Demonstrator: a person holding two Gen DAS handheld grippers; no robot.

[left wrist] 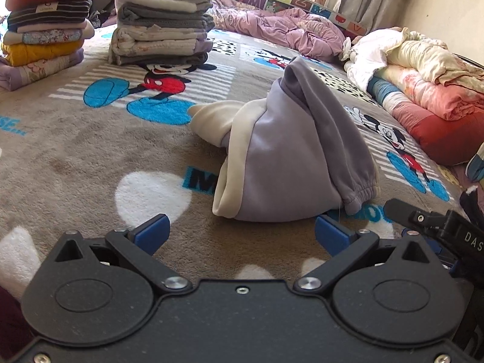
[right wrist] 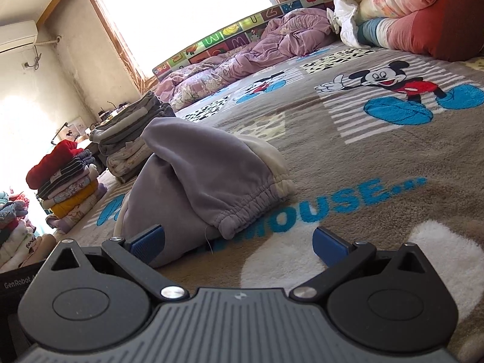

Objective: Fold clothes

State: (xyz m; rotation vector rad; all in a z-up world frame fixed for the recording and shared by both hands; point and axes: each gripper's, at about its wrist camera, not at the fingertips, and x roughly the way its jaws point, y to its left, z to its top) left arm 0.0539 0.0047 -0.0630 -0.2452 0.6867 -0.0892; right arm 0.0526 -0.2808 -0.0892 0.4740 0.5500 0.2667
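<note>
A lilac fleece garment [left wrist: 290, 157] with cream lining and an elastic cuff lies bunched up on the Mickey Mouse blanket [left wrist: 90, 151], just ahead of my left gripper [left wrist: 242, 233], which is open and empty. In the right wrist view the same garment [right wrist: 196, 181] lies ahead and to the left of my right gripper [right wrist: 239, 243], also open and empty; its left fingertip [right wrist: 148, 242] is against the garment's edge. The right gripper's body [left wrist: 435, 224] shows at the right edge of the left wrist view.
Two stacks of folded clothes stand at the back left: a colourful one [left wrist: 45, 27] and a grey-white one [left wrist: 163, 27]. A purple quilt [left wrist: 281, 30] lies along the far edge. Rolled bedding and a red pillow [left wrist: 429, 90] lie to the right.
</note>
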